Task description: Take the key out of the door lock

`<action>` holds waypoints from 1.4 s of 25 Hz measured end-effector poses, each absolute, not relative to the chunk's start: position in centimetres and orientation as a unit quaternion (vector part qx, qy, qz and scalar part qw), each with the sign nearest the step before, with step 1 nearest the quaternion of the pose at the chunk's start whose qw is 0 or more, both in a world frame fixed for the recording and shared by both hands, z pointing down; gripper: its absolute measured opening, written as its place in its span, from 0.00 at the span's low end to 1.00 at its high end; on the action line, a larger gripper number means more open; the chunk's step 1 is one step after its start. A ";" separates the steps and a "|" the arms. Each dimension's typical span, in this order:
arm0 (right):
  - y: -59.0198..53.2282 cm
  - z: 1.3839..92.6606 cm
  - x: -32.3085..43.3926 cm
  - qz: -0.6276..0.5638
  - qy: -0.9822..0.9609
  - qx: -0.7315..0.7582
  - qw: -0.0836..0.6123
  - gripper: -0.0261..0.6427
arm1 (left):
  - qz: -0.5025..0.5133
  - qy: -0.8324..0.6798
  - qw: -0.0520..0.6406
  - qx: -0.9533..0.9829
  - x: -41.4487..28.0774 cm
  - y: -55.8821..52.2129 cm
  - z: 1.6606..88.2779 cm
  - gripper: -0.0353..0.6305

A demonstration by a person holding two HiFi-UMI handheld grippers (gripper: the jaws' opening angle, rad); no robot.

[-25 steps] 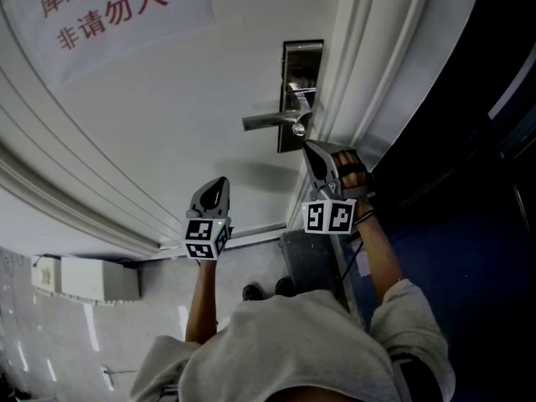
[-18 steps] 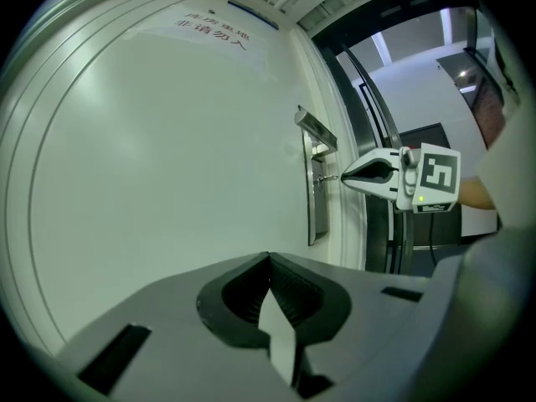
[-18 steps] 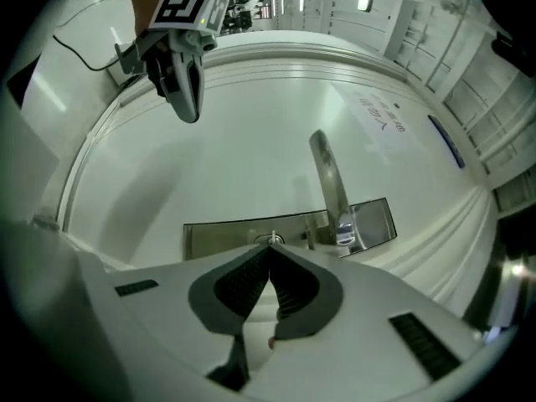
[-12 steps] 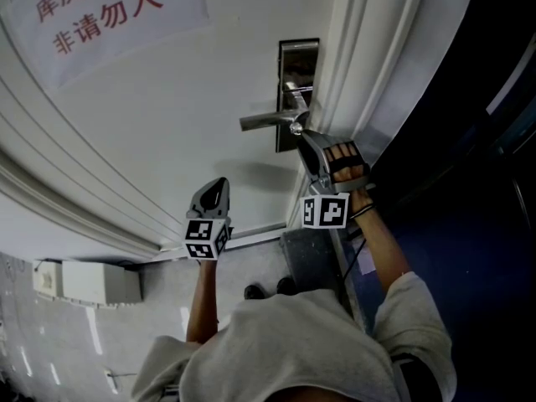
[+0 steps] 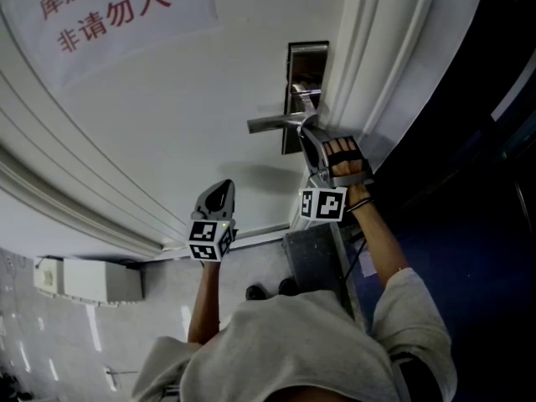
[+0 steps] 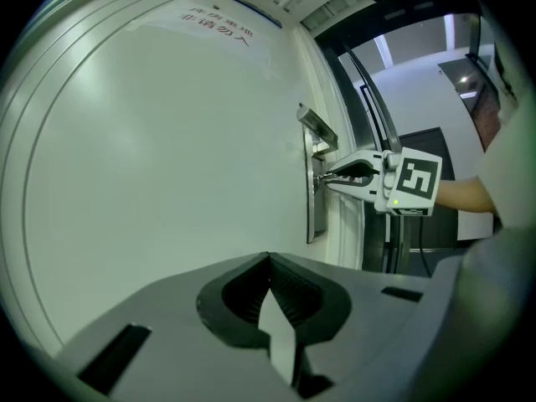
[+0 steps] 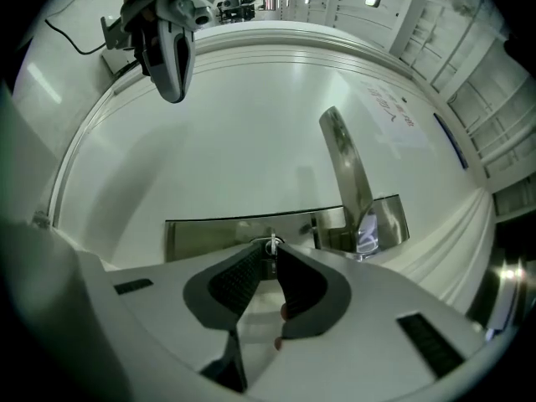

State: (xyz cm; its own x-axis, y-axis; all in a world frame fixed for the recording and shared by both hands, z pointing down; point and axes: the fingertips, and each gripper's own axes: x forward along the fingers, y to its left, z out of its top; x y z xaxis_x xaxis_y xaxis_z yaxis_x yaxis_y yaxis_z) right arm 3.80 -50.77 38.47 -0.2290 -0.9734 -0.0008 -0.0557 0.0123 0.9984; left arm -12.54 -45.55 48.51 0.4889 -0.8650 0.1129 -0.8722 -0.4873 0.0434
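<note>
A paper sign [image 5: 109,11] with red writing is stuck near the top left corner of the white door [image 5: 167,124]. Lower down, the left gripper [image 5: 221,189] hangs in front of the door and does not touch it. Its jaws are shut tight, tip to tip, with nothing between them. It is well apart from the lock.

Further right, a shiny metal handle [image 5: 272,124] sticks out to the left from a long metal lock plate [image 5: 303,61]. The plate sits close to the door's right edge.

The key [image 7: 271,245] is in the lock in this plate, just beside the handle. The right gripper [image 5: 308,132] points its tips right at the plate. Its jaws are narrow and closing, with one tip on each side of the key. A hand [image 5: 343,159] in a dark glove holds this gripper. Past the door's right edge it is dark.
</note>
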 end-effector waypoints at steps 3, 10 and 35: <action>-51.0 38.2 3.6 -0.543 -0.566 0.458 0.418 0.12 | 0.036 -0.503 0.050 0.862 -12.6 -45.6 48.5 0.08; -51.2 38.1 3.4 -0.551 -0.552 0.464 0.421 0.09 | 0.035 -0.501 0.051 0.863 -12.5 -45.9 48.6 0.08; -51.0 38.0 3.5 -0.525 -0.559 0.476 0.431 0.08 | 0.035 -0.499 0.056 0.864 -12.3 -44.9 49.1 0.08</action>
State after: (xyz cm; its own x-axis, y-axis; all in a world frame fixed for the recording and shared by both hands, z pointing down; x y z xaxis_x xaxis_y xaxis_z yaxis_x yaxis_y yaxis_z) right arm 3.53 -51.02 38.01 -0.1746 -0.9845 -0.0173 -0.0791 -0.0035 0.9969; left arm -12.31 -44.92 49.11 0.4995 -0.8585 0.1163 -0.8663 -0.4956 0.0619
